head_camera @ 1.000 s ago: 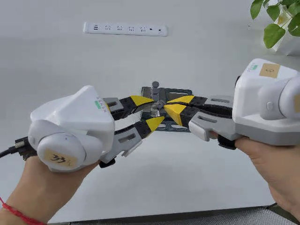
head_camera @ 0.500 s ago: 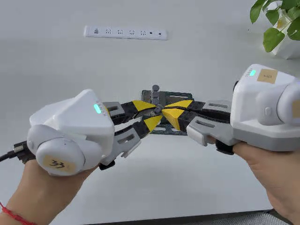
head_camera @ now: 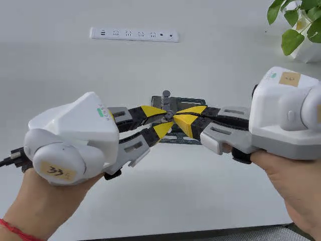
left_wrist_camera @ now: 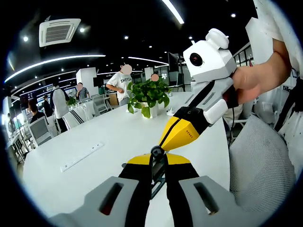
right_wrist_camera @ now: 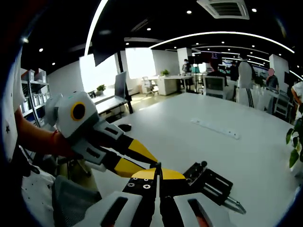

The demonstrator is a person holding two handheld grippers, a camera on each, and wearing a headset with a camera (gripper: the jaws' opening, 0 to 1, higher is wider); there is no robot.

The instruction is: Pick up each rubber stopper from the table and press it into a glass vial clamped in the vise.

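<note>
Two tongs: the left tongs and the right tongs met tip to tip at the centre of the head view, directly over the vise.
Change: compared with a second before, the yellow tips had drawn closer together and covered the glass that had shown between them.
Meaning: I judged this as the pressing step in hand, with the seating not yet confirmed.
Left tongs state: the jaws stood slightly apart around a small grey piece, but I could not tell whether they bore on it.
Right tongs state: the jaws lay together, and in the right gripper view only a thin line parted the yellow tips.
Rubber stopper: this was probably the small grey piece at the meeting point, just below the vise screw knob.
Glass vial: it was hidden behind the tips, presumably in the vise.
Worktop: it was white and bare at left and in the foreground.
Edges: the front edge ran along the bottom of the frame, close under both hands.
Open room: there was wide space at left and toward the power strip in the upper left, while the plant crowded the upper right corner.
Risk: a sideways push could tip or crack the glass.
</note>
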